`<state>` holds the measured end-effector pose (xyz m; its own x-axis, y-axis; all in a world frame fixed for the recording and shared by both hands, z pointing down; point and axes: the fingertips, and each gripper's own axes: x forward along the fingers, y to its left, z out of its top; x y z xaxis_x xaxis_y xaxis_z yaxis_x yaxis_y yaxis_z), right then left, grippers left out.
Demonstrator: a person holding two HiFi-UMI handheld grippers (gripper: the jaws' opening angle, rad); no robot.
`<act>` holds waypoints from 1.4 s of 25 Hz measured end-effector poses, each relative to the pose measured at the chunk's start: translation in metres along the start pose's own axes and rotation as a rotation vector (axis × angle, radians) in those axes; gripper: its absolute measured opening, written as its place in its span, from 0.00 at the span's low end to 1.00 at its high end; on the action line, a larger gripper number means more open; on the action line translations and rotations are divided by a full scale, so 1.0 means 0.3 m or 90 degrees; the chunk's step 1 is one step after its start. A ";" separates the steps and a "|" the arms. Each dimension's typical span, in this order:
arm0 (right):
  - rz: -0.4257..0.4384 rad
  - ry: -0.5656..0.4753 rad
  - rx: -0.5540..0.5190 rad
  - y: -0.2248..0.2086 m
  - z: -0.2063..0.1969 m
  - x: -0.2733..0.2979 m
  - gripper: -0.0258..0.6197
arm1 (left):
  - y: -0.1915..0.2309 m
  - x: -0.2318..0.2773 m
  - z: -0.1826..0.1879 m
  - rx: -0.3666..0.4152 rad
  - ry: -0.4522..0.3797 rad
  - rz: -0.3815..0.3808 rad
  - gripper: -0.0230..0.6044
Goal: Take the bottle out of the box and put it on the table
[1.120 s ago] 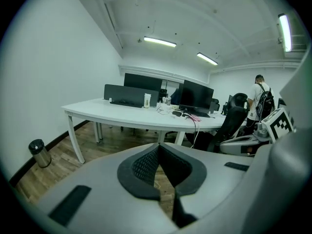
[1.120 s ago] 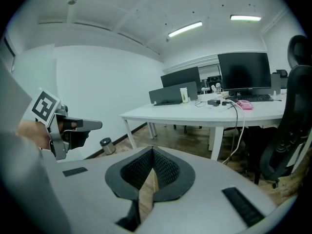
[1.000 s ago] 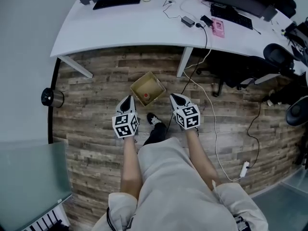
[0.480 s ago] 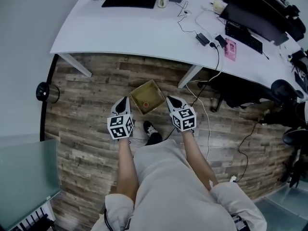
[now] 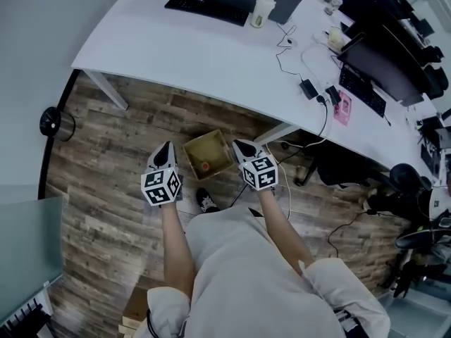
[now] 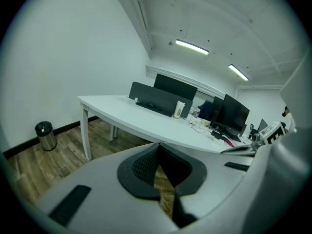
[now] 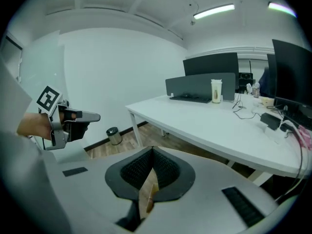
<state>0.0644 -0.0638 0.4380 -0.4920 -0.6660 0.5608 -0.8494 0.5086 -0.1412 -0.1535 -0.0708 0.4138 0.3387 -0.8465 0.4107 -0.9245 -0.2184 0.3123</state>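
Observation:
An open cardboard box (image 5: 199, 148) sits on the wooden floor in front of the white desk (image 5: 211, 58). Inside it lies the bottle, showing only its orange cap (image 5: 204, 166). In the head view my left gripper (image 5: 164, 149) hangs just left of the box and my right gripper (image 5: 239, 146) just right of it, both above the floor. Both are shut with nothing in them. The left gripper view looks along the shut left gripper (image 6: 157, 147) toward the desk (image 6: 141, 118). The right gripper view shows the shut right gripper (image 7: 152, 152) and, at its left, the left gripper (image 7: 73, 117).
On the desk stand monitors, a keyboard (image 5: 208, 7), a paper cup (image 5: 262, 10) and cables (image 5: 310, 90). A steel bin (image 5: 53, 122) stands on the floor at the left. Black office chairs (image 5: 405, 189) crowd the right. The person's shoe (image 5: 206, 201) is just behind the box.
Both grippers have moved forward across the floor and now flank the box, which earlier lay ahead of them. Both stay shut. The view has swung so that the desk runs diagonally.

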 end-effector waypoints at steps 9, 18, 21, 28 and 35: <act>0.075 0.056 0.008 -0.002 -0.074 0.150 0.10 | 0.089 0.023 -0.032 -0.046 -0.001 0.057 0.06; 0.185 0.103 -0.049 -0.112 -0.098 0.237 0.10 | 0.071 0.027 -0.122 -0.107 -0.001 0.185 0.06; 0.219 0.114 -0.071 -0.180 -0.085 0.260 0.10 | 0.017 0.046 -0.161 -0.144 -0.009 0.224 0.06; 0.305 0.154 -0.129 -0.279 -0.111 0.323 0.10 | -0.131 0.096 -0.293 -0.229 -0.031 0.310 0.06; 0.403 0.236 -0.237 -0.160 -0.339 0.397 0.10 | -0.151 0.013 -0.467 -0.277 -0.026 0.383 0.06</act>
<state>0.0659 -0.1121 0.5946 -0.7064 -0.0017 0.7078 -0.2813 0.9183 -0.2786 -0.0858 0.0039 0.5212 -0.2192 -0.7786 0.5879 -0.7924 0.4937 0.3583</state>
